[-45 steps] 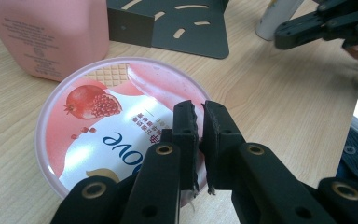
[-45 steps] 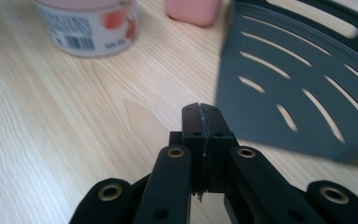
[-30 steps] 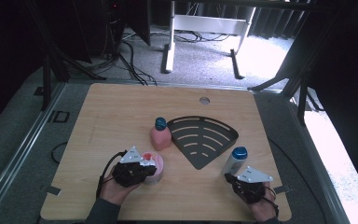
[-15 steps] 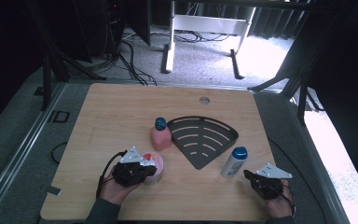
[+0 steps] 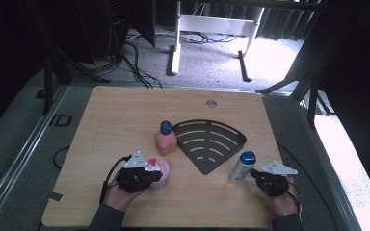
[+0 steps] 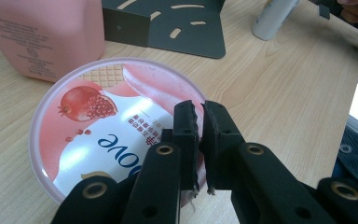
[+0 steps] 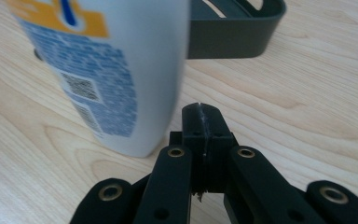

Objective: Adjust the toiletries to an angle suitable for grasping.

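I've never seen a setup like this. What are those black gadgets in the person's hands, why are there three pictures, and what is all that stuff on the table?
A person holds a hand-held gripper in each hand: the left gripper and the right gripper. Each has two black jaws and its own small camera. One picture comes from a camera above the wooden table; the other two look along each gripper's jaws. On the table stand a pink bottle, a white bottle with a blue cap, a round pink tub and a black fan-shaped rack. The left jaws are nearly closed over the tub's lid; the right jaws are shut beside the white bottle. Neither holds anything.
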Available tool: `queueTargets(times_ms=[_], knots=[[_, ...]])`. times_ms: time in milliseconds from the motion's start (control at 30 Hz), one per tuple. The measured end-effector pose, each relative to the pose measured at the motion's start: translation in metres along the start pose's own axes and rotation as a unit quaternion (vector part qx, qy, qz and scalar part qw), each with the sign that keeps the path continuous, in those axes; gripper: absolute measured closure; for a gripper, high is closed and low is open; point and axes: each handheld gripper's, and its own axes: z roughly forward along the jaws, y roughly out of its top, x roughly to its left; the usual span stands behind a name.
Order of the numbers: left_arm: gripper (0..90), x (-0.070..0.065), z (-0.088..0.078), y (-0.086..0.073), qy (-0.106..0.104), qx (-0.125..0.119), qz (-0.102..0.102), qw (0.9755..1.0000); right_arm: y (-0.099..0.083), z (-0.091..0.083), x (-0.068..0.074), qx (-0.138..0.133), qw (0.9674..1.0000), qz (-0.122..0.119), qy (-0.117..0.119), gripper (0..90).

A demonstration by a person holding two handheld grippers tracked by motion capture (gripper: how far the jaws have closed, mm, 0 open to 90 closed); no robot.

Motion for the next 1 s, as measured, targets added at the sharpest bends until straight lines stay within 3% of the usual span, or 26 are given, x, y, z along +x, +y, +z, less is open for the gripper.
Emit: queueTargets(times_ms=[200, 600, 800, 1000], knots=[[83.9, 0.0, 0.0, 0.0, -0.002, 0.0, -0.001, 1.0, 0.002, 0.002, 0.007, 0.001, 1.0, -0.003, 0.002, 90.0], [83.7, 0.0, 0.0, 0.0, -0.004, 0.0, 0.002, 1.0, 0.018, 0.012, 0.035, -0.008, 0.9988, -0.021, 0.043, 90.0], [83.6, 0.0, 0.0, 0.0, -0.004, 0.0, 0.003, 1.0, 0.023, 0.014, 0.062, -0.01, 0.9956, -0.039, 0.084, 90.0], [83.4, -0.001, 0.0, 0.0, -0.001, 0.002, 0.006, 1.0, 0.028, 0.017, 0.08, -0.013, 0.9928, -0.054, 0.106, 90.0]])
